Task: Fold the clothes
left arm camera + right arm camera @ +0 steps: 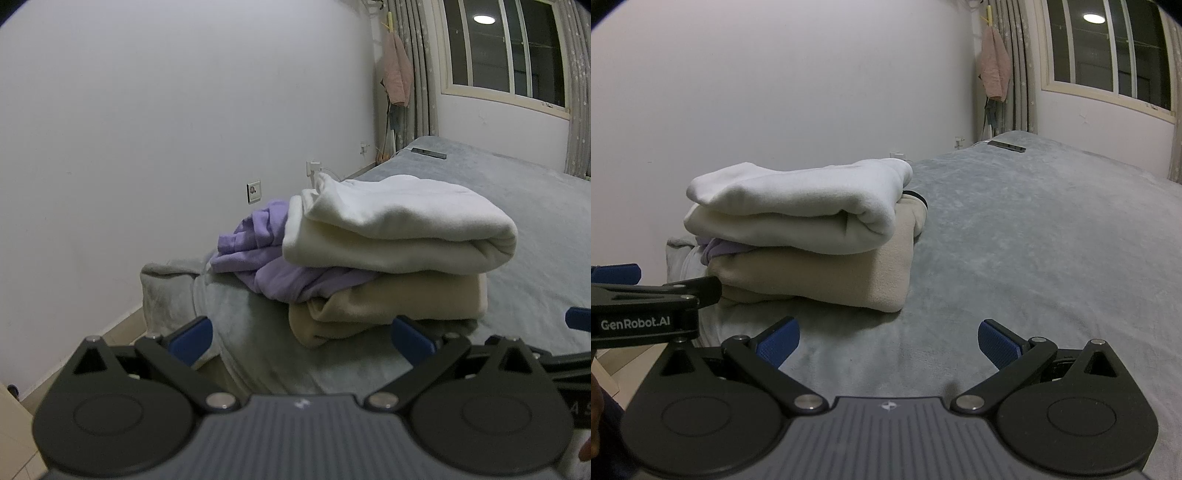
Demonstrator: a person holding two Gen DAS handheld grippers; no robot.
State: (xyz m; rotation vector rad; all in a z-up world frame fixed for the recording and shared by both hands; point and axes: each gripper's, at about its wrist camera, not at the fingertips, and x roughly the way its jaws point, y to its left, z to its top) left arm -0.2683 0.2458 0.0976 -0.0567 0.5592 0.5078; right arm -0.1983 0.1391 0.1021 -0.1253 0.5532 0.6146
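The left gripper [302, 341] hangs low over the near edge of the bed [517, 206], its blue pads [192, 338] spread wide with nothing between them. The right gripper [888, 341] sits just beside it, on its right, jaws likewise wide apart and empty over bare grey bedding [1034, 240]; part of the left gripper's black arm, lettered GenRobot.AI, shows at the left edge of the right wrist view.

Ahead of both grippers, close but not touching, stands the stack of folded clothes [388, 266] near the bed's corner by the wall [166, 110]. A beige piece [388, 306] lies at the bottom, flat on the bed. A white piece [399, 229] rests on top of the stack, folded over thickly. A purple piece [266, 258] is caught between the two and spills out crumpled on the stack's wall side, looser than the rest. In the right wrist view only a sliver of purple shows at the stack's left end, and a dark band peeps out at the stack's far end.

Beyond the stack, a dark flat object [428, 152] lies at the bed's far end. Behind that, a pink garment [397, 75] hangs beside the curtain [421, 74], next to the window [506, 48]. Wall sockets [253, 191] sit low on the wall, left of the stack.
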